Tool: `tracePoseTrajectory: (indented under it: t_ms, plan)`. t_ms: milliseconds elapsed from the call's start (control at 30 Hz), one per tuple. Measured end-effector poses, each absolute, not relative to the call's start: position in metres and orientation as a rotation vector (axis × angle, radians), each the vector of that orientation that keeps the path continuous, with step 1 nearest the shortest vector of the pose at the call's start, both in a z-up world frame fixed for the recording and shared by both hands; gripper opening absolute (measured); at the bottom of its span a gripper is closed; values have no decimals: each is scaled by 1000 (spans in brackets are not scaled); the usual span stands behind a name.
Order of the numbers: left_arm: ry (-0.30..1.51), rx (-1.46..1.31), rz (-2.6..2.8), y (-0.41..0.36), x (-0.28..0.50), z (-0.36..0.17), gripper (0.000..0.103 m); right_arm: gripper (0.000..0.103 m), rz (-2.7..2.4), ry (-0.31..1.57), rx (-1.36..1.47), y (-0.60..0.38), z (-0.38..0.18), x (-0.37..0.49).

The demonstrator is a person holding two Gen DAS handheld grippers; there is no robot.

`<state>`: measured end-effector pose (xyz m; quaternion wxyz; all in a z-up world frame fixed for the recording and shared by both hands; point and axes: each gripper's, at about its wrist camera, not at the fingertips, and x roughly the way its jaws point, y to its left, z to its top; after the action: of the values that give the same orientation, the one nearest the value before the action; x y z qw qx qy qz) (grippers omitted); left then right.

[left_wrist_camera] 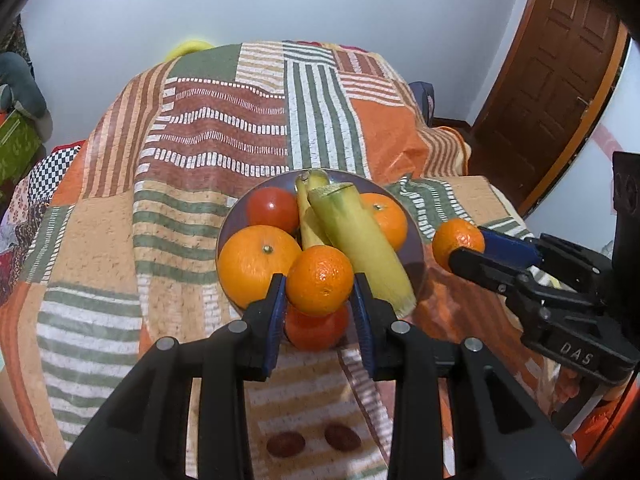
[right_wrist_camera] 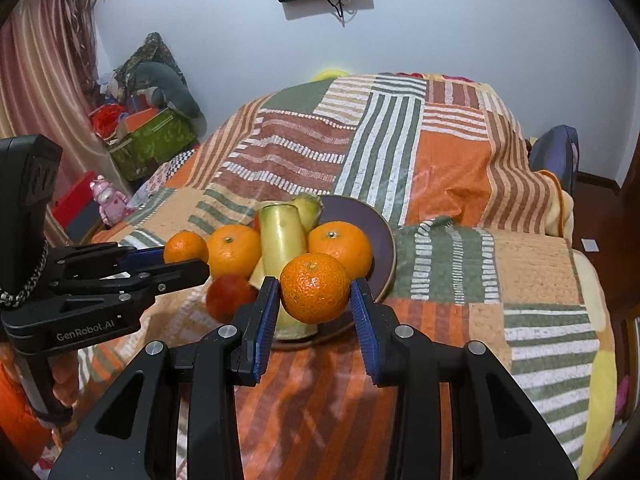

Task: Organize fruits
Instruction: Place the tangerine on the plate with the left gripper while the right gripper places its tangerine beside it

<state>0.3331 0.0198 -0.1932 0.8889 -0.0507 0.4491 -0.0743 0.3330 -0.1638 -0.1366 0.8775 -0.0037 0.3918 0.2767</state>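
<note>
A dark purple plate [left_wrist_camera: 416,254] [right_wrist_camera: 380,236] on the patchwork bedspread holds two oranges [left_wrist_camera: 256,264] [left_wrist_camera: 386,216], a red tomato [left_wrist_camera: 272,208] and bananas [left_wrist_camera: 360,240]. A red fruit [left_wrist_camera: 316,330] lies at the plate's near edge. My left gripper [left_wrist_camera: 320,288] is shut on a mandarin [left_wrist_camera: 320,280] above the plate's near rim; it also shows in the right wrist view [right_wrist_camera: 186,260] holding that mandarin [right_wrist_camera: 185,246]. My right gripper [right_wrist_camera: 316,292] is shut on another mandarin [right_wrist_camera: 315,286], just right of the plate, also seen from the left wrist [left_wrist_camera: 466,250].
The bedspread [left_wrist_camera: 200,160] rises into a hump behind the plate. Two small brown fruits [left_wrist_camera: 312,440] lie on the cloth near me. A wooden door [left_wrist_camera: 560,80] stands at the right. Boxes and toys [right_wrist_camera: 148,136] pile up at the left wall.
</note>
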Motion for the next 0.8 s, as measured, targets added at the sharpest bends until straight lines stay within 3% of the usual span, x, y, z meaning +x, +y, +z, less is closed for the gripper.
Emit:
tracePoseTrajectory:
  t_ms: [467,667,800]
  plan:
    - [938,-51,-139,7,352,-215,32,34,578,911,2,-160,-177,356]
    - [949,-50,-145,3,350,-212,51,36,571,928,-7,-161,-177,354]
    - [937,-49,-134,6,343,-204,52,40,561,924,-15,-160,-172,353]
